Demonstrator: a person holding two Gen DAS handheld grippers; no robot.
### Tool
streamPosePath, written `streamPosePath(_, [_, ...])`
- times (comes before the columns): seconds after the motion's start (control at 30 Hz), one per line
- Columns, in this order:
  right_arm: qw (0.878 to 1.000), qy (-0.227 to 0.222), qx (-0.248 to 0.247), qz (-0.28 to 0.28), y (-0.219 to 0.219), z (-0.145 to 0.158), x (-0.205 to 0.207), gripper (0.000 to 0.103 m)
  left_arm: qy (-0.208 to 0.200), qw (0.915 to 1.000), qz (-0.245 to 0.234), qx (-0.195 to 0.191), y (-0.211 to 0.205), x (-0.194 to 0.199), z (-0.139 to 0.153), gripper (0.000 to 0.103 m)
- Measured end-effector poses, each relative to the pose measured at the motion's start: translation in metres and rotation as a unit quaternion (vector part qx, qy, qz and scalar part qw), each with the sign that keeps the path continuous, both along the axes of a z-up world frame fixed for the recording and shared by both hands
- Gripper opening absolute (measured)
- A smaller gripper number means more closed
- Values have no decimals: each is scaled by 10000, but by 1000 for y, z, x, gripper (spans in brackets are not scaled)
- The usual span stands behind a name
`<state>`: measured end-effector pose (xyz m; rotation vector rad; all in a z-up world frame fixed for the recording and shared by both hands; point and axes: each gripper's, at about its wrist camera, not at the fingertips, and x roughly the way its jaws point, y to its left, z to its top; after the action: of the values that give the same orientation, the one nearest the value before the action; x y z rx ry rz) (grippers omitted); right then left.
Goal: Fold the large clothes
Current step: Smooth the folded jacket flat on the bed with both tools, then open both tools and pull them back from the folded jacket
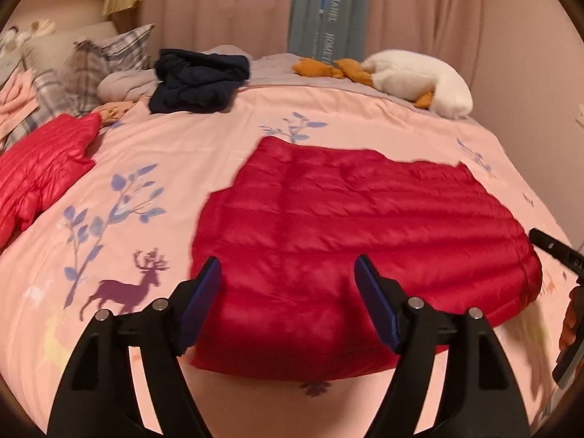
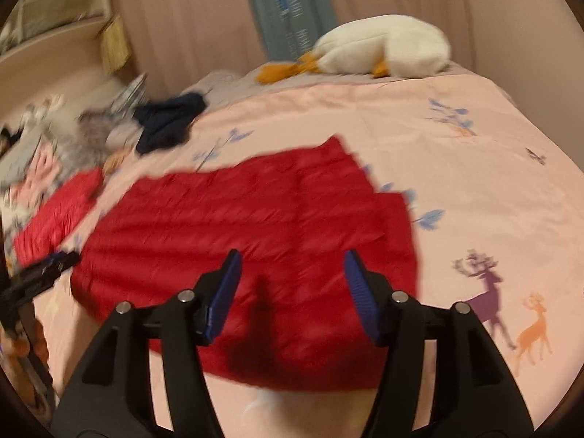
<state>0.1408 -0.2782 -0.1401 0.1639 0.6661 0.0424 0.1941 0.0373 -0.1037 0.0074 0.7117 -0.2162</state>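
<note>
Red quilted jacket [image 1: 346,226] lies spread flat on the pink bed cover [image 1: 153,153], near the front edge of the bed. Both grippers hang above its near edge — the left gripper [image 1: 288,273] and the right gripper [image 2: 292,266] have their blue fingers [image 1: 372,299] apart, released, nothing between them. Farther back lie a dark navy garment [image 1: 197,84], a second red jacket [image 1: 40,160] at left and a white plush goose [image 1: 419,76] at the far right.

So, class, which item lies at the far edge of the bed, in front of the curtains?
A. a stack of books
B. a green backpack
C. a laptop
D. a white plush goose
D: a white plush goose with orange beak and feet lies there.
</note>
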Motion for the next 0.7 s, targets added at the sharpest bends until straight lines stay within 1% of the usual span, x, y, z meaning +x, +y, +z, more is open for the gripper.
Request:
streamPosePath(0.07, [9995,203,-220,75,11,-12,5,63,124,9999,-74,85,-11,2,-10,76])
streamPosePath(0.13, [9988,340,-358,28,16,-18,10,65,357,9988,-73,341,-23,8,-24,76])
streamPosePath(0.2, [9986,400,-344,-45,18,-8,7,64,380,9978,-45,545,-28,7,-24,76])
streamPosePath(0.23, [9989,336,-327,-22,20,2,3,67,375,9977,-38,569,-28,5,-20,76])
streamPosePath(0.27, [9991,250,-335,-6,22,12,-3,71,341,9979,-46,555,-28,1,-12,76])
streamPosePath(0.3, [9992,124,-383,-36,25,28,-12,81,291,9981,-36,548,-27,-4,-3,78])
streamPosePath(0.33, [9991,21,-409,-53,29,40,-19,89,207,9982,6,556,-26,-10,11,89])
streamPosePath(0.37, [9991,-81,-417,-54,32,52,-26,91,104,9985,41,542,-24,-17,24,94])
streamPosePath(0.4, [9990,-192,-405,-36,36,67,-35,95,-87,9988,58,485,-23,-27,42,99])
streamPosePath(0.43, [9987,-296,-402,-49,40,81,-44,100,-250,9986,94,448,-21,-35,58,102])
streamPosePath(0.5, [9980,-450,-433,-134,45,103,-58,101,-385,9982,182,415,-21,-45,80,102])
streamPosePath(0.57, [9973,-558,-430,-200,51,124,-72,101,-489,9984,148,223,-18,-60,106,102])
streamPosePath(0.7, [9982,-432,-305,-300,56,149,-91,101,-640,9975,242,169,-18,-88,139,102])
